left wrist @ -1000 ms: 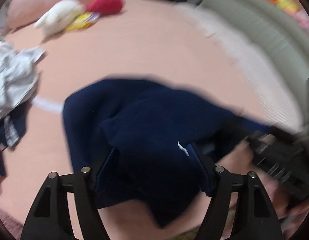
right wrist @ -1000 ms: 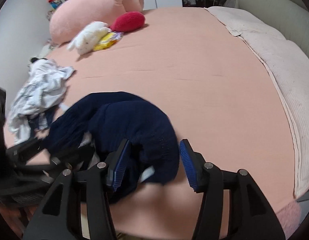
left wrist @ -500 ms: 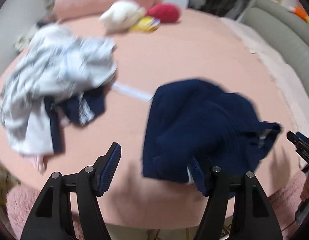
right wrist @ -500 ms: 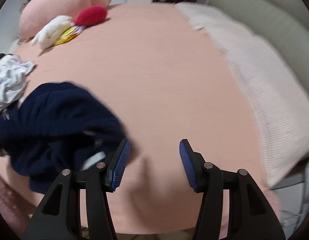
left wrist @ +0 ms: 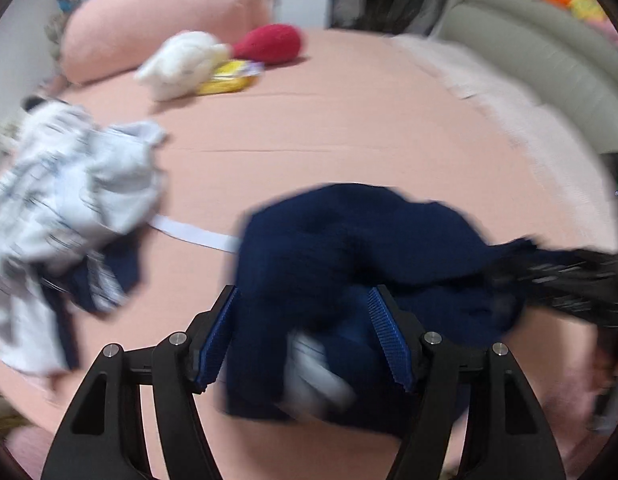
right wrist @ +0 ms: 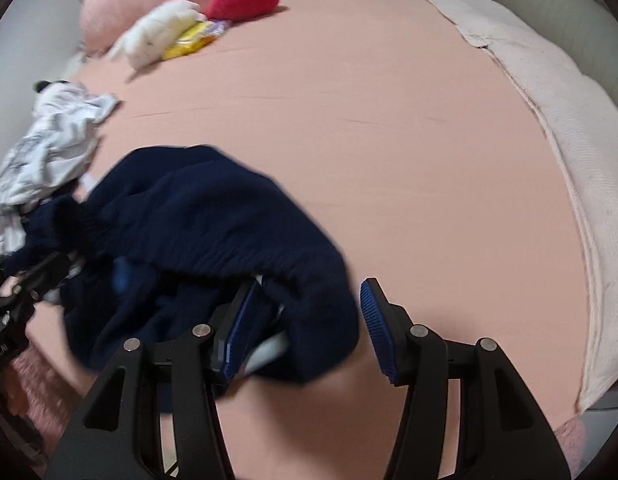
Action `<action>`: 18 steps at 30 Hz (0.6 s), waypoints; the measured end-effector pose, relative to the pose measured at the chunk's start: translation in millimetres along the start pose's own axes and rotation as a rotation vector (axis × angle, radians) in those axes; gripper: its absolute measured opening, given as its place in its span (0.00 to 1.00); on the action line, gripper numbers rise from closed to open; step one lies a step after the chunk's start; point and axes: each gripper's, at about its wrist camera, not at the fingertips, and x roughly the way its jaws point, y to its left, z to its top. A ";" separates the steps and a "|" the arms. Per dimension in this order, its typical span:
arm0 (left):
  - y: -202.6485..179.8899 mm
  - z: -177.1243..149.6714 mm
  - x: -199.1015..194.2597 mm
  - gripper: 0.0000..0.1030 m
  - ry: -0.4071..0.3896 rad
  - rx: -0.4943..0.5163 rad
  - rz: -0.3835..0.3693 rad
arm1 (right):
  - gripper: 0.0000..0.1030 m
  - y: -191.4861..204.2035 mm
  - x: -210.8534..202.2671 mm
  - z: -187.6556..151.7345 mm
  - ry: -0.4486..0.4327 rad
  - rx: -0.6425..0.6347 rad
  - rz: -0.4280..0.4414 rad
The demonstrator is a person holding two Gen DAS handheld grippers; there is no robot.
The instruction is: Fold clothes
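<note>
A: Left wrist view, left to right. White patterned garment (left wrist: 69, 200) crumpled at the left of the pink bed (left wrist: 349, 132), a white strip (left wrist: 193, 235) beside it, then the navy sweater (left wrist: 349, 264) bunched near the bed's front edge. Left gripper (left wrist: 305, 336) hangs over it with jaws spread; cloth lies between the blue pads (left wrist: 389, 340), but blur stops me seeing any pinch, so I call it open.

B: Right wrist view shows what that one lacks: the cream blanket (right wrist: 549, 120) sharp along the bed's right side, and the sweater's (right wrist: 197, 248) ribbed knit. Right gripper (right wrist: 305, 328) has a gap between its jaws; a fold of sweater sits against the left pad (right wrist: 239, 328), the right pad is clear of it. Not clamped.

A: Back of the bed in both: pink pillow (left wrist: 161, 16), white plush toy (left wrist: 181, 64), yellow packet (left wrist: 229, 80), red cushion (left wrist: 269, 44). The left view alone catches the right gripper as a dark smear at the right edge.

B: And mine cuts the left gripper at the left border. A pale tag on the sweater near each gripper is unreadable.
</note>
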 end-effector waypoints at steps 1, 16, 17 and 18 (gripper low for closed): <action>8.2 4.4 5.2 0.66 0.021 -0.013 0.047 | 0.52 1.5 -2.4 6.1 -0.024 -0.002 -0.041; 19.3 -32.0 27.8 0.46 0.114 0.005 -0.242 | 0.63 73.1 -14.6 -27.4 0.072 -0.052 0.359; 18.6 -39.1 25.5 0.46 0.117 -0.001 -0.245 | 0.63 80.3 -5.5 -23.1 0.076 -0.043 0.321; 19.7 -46.4 21.8 0.46 0.120 -0.016 -0.260 | 0.63 84.1 2.2 -17.4 0.078 -0.021 0.273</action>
